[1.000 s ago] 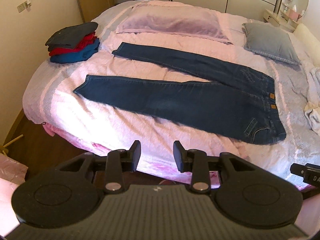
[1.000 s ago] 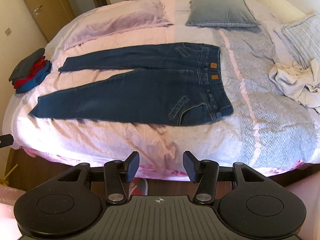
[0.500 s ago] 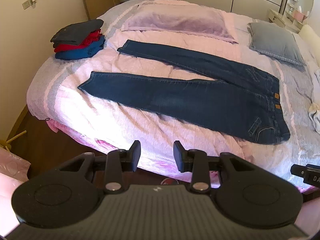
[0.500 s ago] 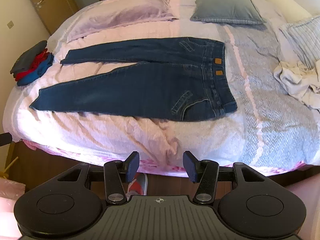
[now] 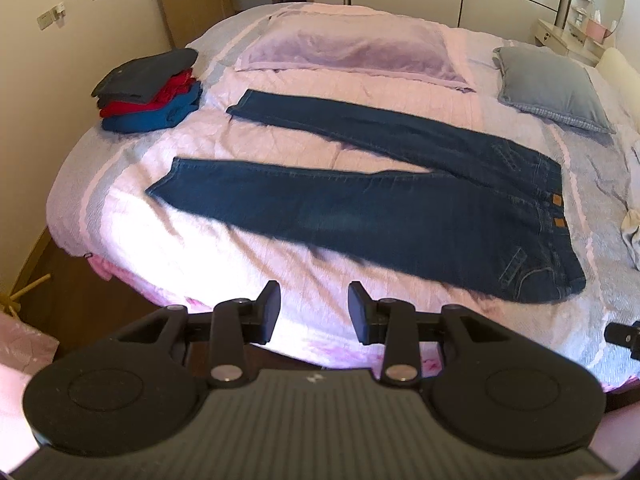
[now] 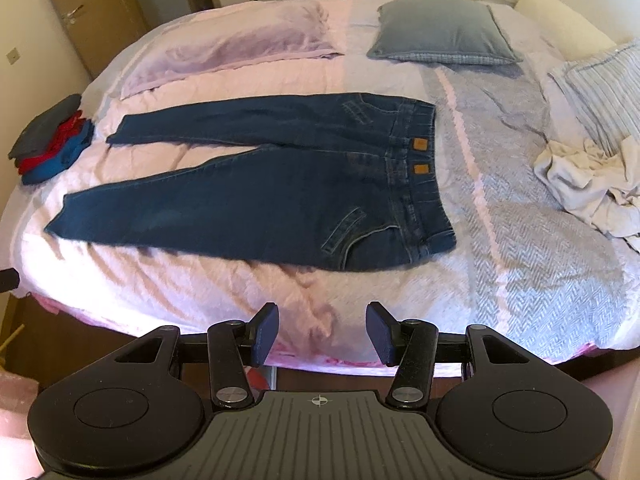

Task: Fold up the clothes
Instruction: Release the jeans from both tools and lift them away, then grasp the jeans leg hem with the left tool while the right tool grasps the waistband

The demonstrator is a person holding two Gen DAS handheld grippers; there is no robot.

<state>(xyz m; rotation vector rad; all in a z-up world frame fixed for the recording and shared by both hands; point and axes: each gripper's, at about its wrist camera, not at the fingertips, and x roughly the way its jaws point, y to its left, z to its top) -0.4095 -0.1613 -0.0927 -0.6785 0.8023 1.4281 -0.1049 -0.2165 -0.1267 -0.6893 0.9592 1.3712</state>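
Dark blue jeans [image 5: 360,208] [image 6: 256,192] lie flat on the bed, legs spread apart toward the left, waistband with two tan labels toward the right. My left gripper [image 5: 314,312] hovers open over the near edge of the bed, short of the nearer leg, with nothing between its fingers. My right gripper [image 6: 322,332] is also open and empty, above the bed's near edge, in front of the hip and pocket area. Neither touches the jeans.
A folded stack of grey, red and blue clothes [image 5: 150,90] [image 6: 50,140] sits at the bed's far left corner. A lilac pillow [image 5: 352,54], a grey-blue cushion [image 6: 440,32] and a crumpled pale garment [image 6: 592,184] lie on the pink and grey bedspread [image 6: 540,264]. Dark floor below.
Both grippers have moved forward and closer to the bed, so the jeans fill more of each view. The jeans have not moved, and both grippers stay open.
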